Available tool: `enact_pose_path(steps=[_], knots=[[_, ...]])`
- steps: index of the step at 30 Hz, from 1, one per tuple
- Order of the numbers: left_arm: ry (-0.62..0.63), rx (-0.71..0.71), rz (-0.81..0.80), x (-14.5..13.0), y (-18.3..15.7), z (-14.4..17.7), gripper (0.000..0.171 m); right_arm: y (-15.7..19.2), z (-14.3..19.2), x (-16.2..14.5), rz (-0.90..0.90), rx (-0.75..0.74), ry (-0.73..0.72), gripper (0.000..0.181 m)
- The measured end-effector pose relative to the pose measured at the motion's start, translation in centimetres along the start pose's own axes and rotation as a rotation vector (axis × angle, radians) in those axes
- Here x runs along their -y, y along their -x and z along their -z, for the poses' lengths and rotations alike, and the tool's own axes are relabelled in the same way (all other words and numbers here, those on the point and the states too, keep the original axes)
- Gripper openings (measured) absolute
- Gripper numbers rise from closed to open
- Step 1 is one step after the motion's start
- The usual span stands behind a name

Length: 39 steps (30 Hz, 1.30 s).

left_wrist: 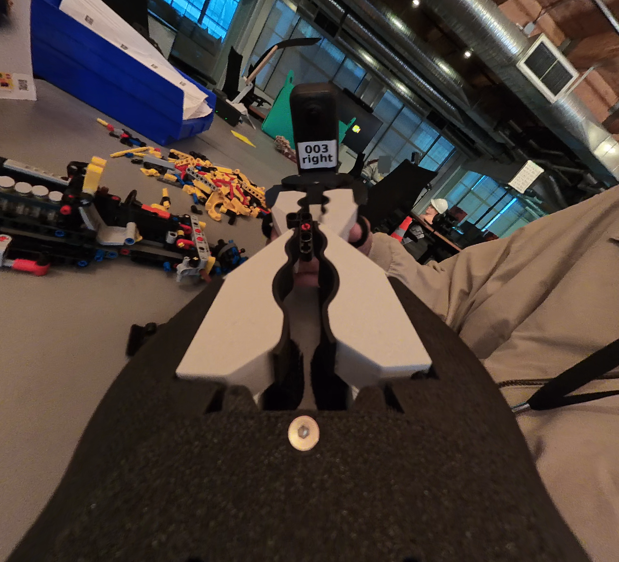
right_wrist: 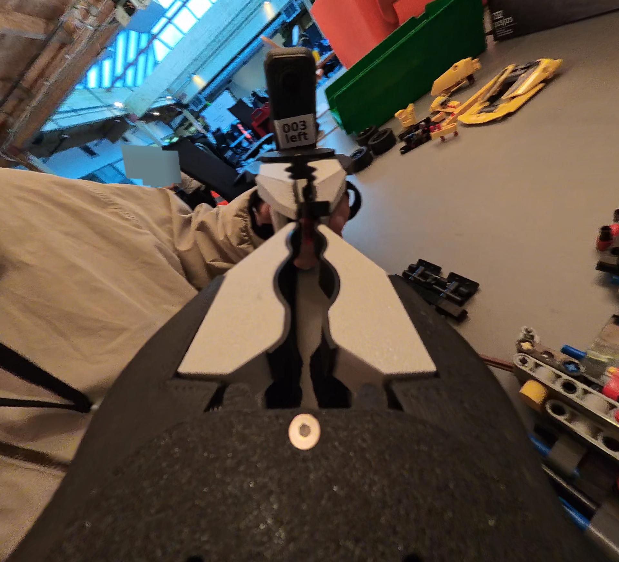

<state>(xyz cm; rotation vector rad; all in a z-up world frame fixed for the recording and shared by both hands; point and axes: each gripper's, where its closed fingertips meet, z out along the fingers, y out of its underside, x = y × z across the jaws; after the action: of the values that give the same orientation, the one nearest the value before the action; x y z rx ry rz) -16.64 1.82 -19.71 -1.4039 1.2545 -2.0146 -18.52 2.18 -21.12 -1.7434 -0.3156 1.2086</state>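
The two grippers meet tip to tip above the grey table (left_wrist: pixel 50 328). My left gripper (left_wrist: pixel 304 246) is shut on a short black holed beam (left_wrist: pixel 304 241), held upright between its pads. A red pin (left_wrist: pixel 304 227) sits in one of the beam's holes. My right gripper (right_wrist: pixel 306 232) has its fingers closed on the red pin (right_wrist: pixel 306 239), which shows blurred between its tips. It shows in the left wrist view (left_wrist: pixel 313 207) right behind the beam. The left gripper shows in the right wrist view (right_wrist: pixel 306 201) with the black beam (right_wrist: pixel 318 209) at its tips.
A long black vehicle model (left_wrist: pixel 100 227) and a pile of yellow, red and black parts (left_wrist: pixel 214 184) lie on the left, a blue bin (left_wrist: pixel 110 70) behind them. Green bin (right_wrist: pixel 408 70), yellow body panels (right_wrist: pixel 502 90), wheels (right_wrist: pixel 378 140) and a black part (right_wrist: pixel 438 284) lie on the right. The tips of both grippers are at nearly the same place.
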Motion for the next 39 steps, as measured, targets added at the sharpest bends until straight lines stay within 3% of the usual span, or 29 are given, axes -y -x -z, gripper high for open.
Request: enact_pose_path(steps=[8,9,10,11,12,14,16,17,19,22,23,25,27,29,31,33,34,36,39], knots=[[0.015,0.055,-0.079,0.3,0.1,-0.1,0.004,-0.1,-0.1,-0.3,-0.024,0.017,0.000,0.003],[-0.125,0.079,-0.057,2.4,0.5,0.9,0.009,-0.4,0.0,-0.9,-0.013,0.005,0.046,0.000],[-0.367,0.111,0.018,6.9,1.9,4.2,0.006,-2.0,0.2,-4.7,0.024,-0.081,0.260,0.003],[-0.546,0.125,0.099,10.5,3.5,8.6,0.007,-1.9,0.6,-7.5,-0.001,-0.061,0.376,0.003],[-0.639,0.150,0.089,12.4,4.3,11.8,0.006,-0.9,0.6,-7.1,-0.012,-0.023,0.329,0.003],[-0.432,0.262,-0.061,9.6,4.5,10.2,0.007,-0.9,1.9,-2.0,0.091,-0.083,0.130,0.003],[-0.224,0.232,-0.109,5.9,3.8,5.9,0.007,-5.1,5.1,0.4,0.150,-0.339,0.136,0.003],[-0.124,0.256,-0.168,4.6,3.8,4.4,0.007,-7.9,8.1,1.5,0.172,-0.517,0.142,0.003],[0.053,0.382,-0.440,2.5,4.4,2.5,0.007,-13.2,16.8,2.2,0.168,-0.915,0.174,0.003],[0.249,0.476,-0.631,-0.3,5.3,0.7,0.007,-16.6,26.9,-0.5,0.101,-1.229,0.263,0.004],[0.285,0.475,-0.648,-0.9,5.3,0.2,0.007,-16.7,27.8,-0.8,0.106,-1.216,0.244,0.005],[0.338,0.490,-0.727,-1.5,5.0,-0.7,0.007,-16.2,28.4,0.3,0.114,-1.208,0.154,0.028],[0.371,0.528,-0.851,-1.5,4.8,-1.4,0.007,-14.2,25.9,2.0,0.175,-1.084,0.086,0.027],[0.360,0.570,-1.012,-1.1,4.4,-2.1,0.007,-10.8,20.3,3.2,0.183,-0.808,-0.006,0.026],[0.324,0.546,-1.131,-1.5,3.5,-3.1,0.007,-6.3,13.9,3.3,0.065,-0.420,-0.103,0.032],[0.277,0.500,-1.226,-1.9,2.5,-3.8,0.007,-3.0,9.5,2.5,-0.070,-0.126,-0.103,0.034],[0.271,0.497,-1.260,-1.9,2.3,-3.9,0.007,-2.1,8.0,1.9,-0.102,-0.040,-0.076,0.026],[0.230,0.494,-1.282,-1.5,1.6,-3.9,0.007,-2.1,6.2,0.3,-0.122,-0.020,0.017,0.025],[0.249,0.449,-1.269,-2.5,1.3,-4.0,0.007,-1.4,5.0,-0.2,-0.078,0.011,0.025,0.019]])
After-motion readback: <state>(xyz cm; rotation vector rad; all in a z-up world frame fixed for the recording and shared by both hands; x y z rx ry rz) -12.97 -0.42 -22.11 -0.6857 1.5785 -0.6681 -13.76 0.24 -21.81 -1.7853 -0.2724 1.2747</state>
